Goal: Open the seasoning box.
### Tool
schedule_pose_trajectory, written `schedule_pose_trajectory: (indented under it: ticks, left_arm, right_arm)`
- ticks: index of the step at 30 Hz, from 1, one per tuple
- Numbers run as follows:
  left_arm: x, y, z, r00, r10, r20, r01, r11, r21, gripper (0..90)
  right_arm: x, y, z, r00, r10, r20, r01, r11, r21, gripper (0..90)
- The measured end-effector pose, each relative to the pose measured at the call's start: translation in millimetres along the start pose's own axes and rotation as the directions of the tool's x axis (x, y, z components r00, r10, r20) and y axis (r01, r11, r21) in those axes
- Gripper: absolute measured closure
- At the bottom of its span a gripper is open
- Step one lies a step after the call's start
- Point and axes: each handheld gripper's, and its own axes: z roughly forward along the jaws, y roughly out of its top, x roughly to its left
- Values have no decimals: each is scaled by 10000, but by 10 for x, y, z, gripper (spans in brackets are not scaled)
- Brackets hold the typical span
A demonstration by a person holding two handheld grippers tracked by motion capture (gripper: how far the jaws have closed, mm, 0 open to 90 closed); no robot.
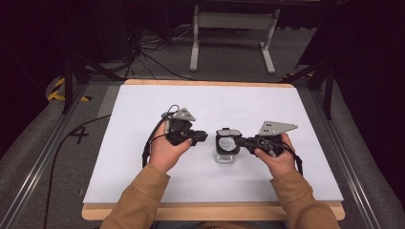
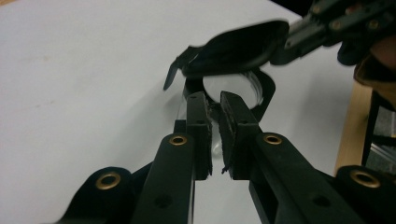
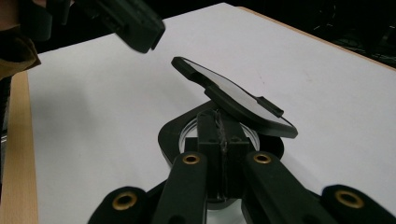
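Note:
A small clear jar with a black collar and a hinged black lid stands in the middle of the white board. The lid is flipped up and tilted over the jar's mouth. My right gripper comes in from the right, and its jaws are pressed together on the black collar at the lid's hinge side. My left gripper sits just left of the jar. Its jaws stand a narrow crack apart with nothing between them, their tips pointing at the jar below the lid.
The white board lies on a wooden tabletop whose edge runs along the front. Metal rails flank both sides. Cables and a grey stand are on the floor beyond the far edge.

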Motion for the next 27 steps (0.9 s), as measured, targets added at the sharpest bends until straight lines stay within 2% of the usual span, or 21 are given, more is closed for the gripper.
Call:
schedule_pose_trajectory:
  ticks: [5, 10, 17, 18, 21, 22, 27]
  left_arm:
    - [13, -112, -112, 9999, -61, -147, 63, 9998, 173, 816]
    - [51, -258, -209, 9993, -291, -245, 297, 9992, 259, 793]
    - [163, -463, -176, 9981, -593, -187, 603, 9964, 591, 786]
    - [183, -491, -167, 9969, -770, -151, 777, 9956, 526, 783]
    - [217, -525, -160, 9959, -889, -176, 897, 9944, 551, 777]
    - [229, -551, -154, 9943, -1045, -220, 1056, 9925, 609, 777]
    - [262, -619, -153, 9937, -1111, -150, 1118, 9920, 582, 761]
  right_arm:
    - [-9, 42, 26, 9999, -81, -61, 81, 9999, -73, 900]
    - [-64, 114, 58, 9999, -117, -123, 114, 9996, -253, 900]
    - [-161, 167, 101, 9999, -8, -123, 2, 9987, -508, 900]
    - [-172, 169, 109, 9998, 56, -169, -64, 9986, -528, 900]
    - [-201, 167, 126, 9996, 129, -249, -145, 9978, -647, 900]
    - [-221, 164, 138, 9995, 161, -279, -181, 9973, -707, 900]
    - [-305, 150, 229, 9991, 353, -253, -372, 9962, -782, 900]
